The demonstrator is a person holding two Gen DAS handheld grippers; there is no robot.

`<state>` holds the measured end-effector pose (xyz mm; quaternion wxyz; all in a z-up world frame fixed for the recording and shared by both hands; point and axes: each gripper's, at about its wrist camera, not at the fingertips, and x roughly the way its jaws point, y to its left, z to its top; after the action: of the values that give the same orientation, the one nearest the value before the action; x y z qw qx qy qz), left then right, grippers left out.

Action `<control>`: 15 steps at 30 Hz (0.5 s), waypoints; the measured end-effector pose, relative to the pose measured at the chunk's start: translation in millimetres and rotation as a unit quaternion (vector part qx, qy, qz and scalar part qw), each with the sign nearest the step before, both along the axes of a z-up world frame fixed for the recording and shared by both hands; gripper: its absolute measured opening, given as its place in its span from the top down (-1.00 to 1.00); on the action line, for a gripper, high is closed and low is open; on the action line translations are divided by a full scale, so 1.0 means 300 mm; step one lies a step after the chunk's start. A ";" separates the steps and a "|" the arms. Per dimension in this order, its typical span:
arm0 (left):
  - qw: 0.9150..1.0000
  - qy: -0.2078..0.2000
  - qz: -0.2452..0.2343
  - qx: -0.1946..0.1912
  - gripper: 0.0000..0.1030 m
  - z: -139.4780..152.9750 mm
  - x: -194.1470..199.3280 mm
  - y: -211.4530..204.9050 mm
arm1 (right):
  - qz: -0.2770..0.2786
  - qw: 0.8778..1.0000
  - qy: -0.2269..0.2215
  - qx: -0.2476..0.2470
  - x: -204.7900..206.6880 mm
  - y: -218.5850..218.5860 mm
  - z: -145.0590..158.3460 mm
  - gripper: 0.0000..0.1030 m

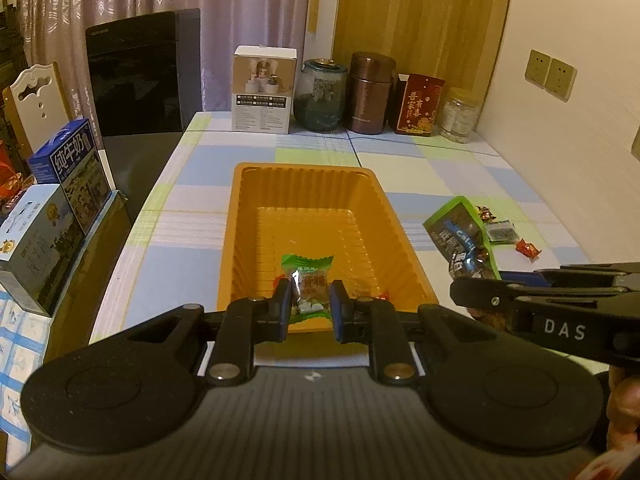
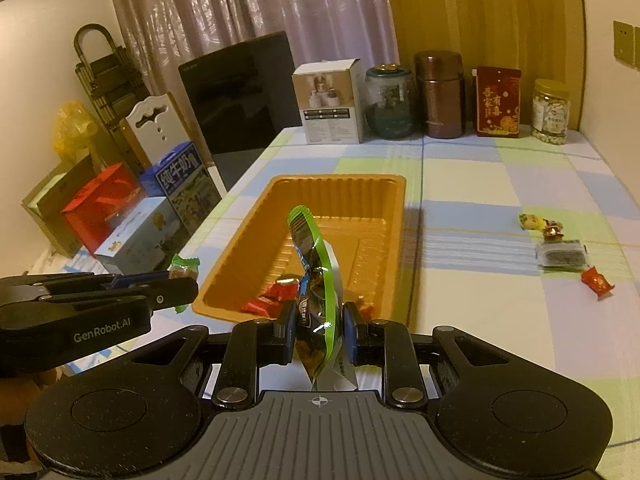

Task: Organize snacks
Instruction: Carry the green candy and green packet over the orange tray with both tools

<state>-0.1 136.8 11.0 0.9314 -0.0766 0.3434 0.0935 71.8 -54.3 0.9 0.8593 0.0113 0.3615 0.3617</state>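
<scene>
An orange plastic tray (image 1: 248, 240) (image 2: 240, 256) lies on the checked tablecloth. My left gripper (image 1: 310, 308) is shut on a green-topped wrapped candy (image 1: 308, 284) over the tray's near end. That candy (image 2: 182, 266) also shows at the left gripper's tip in the right wrist view. My right gripper (image 2: 320, 332) is shut on a green-edged snack packet (image 2: 316, 272), held upright over the tray's near edge; the same packet (image 1: 464, 232) appears at the right of the left wrist view. Red wrapped candies (image 2: 272, 298) lie in the tray's near end.
Loose candies (image 2: 540, 226) (image 2: 598, 280) and a dark sachet (image 2: 562, 254) lie on the cloth to the right. A white box (image 1: 262, 92), jars (image 1: 320, 94), a brown canister (image 1: 370, 94) and a red packet (image 1: 418, 106) line the far edge. Milk cartons (image 1: 68, 168) stand left.
</scene>
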 end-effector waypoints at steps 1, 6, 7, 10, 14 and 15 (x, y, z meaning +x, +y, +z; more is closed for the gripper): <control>1.000 0.000 0.001 -0.001 0.65 -0.002 0.003 0.005 | 0.000 1.000 0.001 0.000 0.009 0.009 -0.002 0.52; 1.000 0.002 0.004 0.000 0.65 -0.010 0.039 0.035 | -0.001 1.000 0.004 0.000 0.051 0.045 -0.010 0.52; 1.000 0.003 0.004 0.000 0.65 -0.013 0.048 0.042 | -0.001 1.000 0.006 0.001 0.061 0.051 -0.012 0.52; 1.000 0.007 0.005 0.000 0.65 -0.026 0.077 0.061 | -0.002 1.000 0.008 0.000 0.090 0.071 -0.018 0.52; 1.000 0.012 0.003 -0.003 0.65 -0.046 0.121 0.087 | 0.000 1.000 0.012 -0.003 0.122 0.100 -0.031 0.52; 1.000 0.014 0.003 -0.003 0.65 -0.051 0.133 0.092 | 0.001 1.000 0.012 -0.004 0.132 0.109 -0.035 0.52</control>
<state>39.7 164.4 -4.4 0.9260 -0.0793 0.3565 0.0961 111.3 -21.7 -9.7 0.8546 0.0122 0.3736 0.3606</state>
